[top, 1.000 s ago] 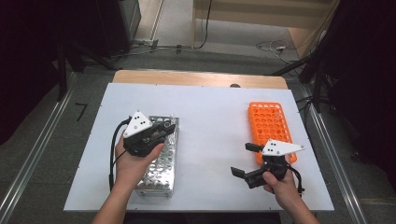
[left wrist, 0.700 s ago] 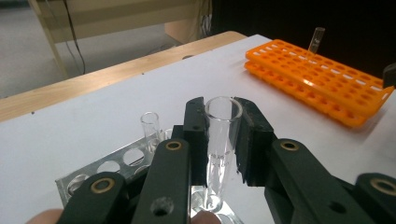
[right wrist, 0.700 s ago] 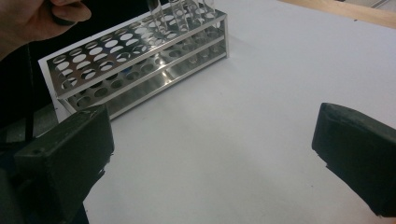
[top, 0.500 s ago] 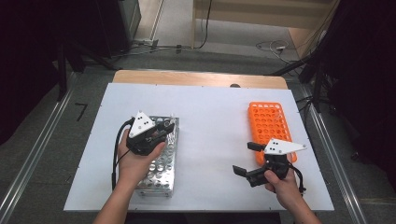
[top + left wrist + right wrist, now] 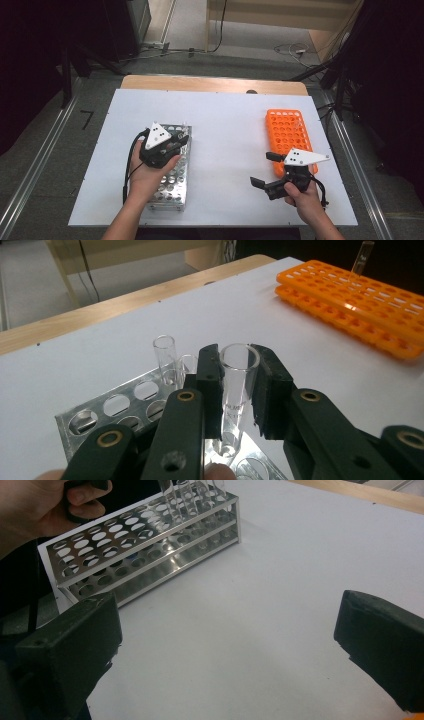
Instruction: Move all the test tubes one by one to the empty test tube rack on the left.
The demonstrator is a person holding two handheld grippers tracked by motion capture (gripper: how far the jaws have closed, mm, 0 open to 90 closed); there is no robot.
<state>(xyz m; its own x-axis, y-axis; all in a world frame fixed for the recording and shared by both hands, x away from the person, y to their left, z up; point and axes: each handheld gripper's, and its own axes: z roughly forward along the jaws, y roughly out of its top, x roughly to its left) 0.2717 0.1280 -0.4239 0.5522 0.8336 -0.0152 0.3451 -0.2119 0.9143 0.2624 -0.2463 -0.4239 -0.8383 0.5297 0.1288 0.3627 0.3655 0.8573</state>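
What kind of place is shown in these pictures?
Probably a laboratory-style test bench set up for recording. A white table holds a perforated silver metal test-tube rack and an orange plastic test-tube rack. The left gripper has its jaws closed on a clear glass test tube.

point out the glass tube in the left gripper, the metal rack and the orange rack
glass tube (image 5: 239,375), left gripper view, its clear wall between the jaws
metal rack (image 5: 172,187), high view, its holed top plate
orange rack (image 5: 287,129), high view, its holed top

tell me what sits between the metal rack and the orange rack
Nothing: in the high view only bare white table separates the metal rack from the orange rack.
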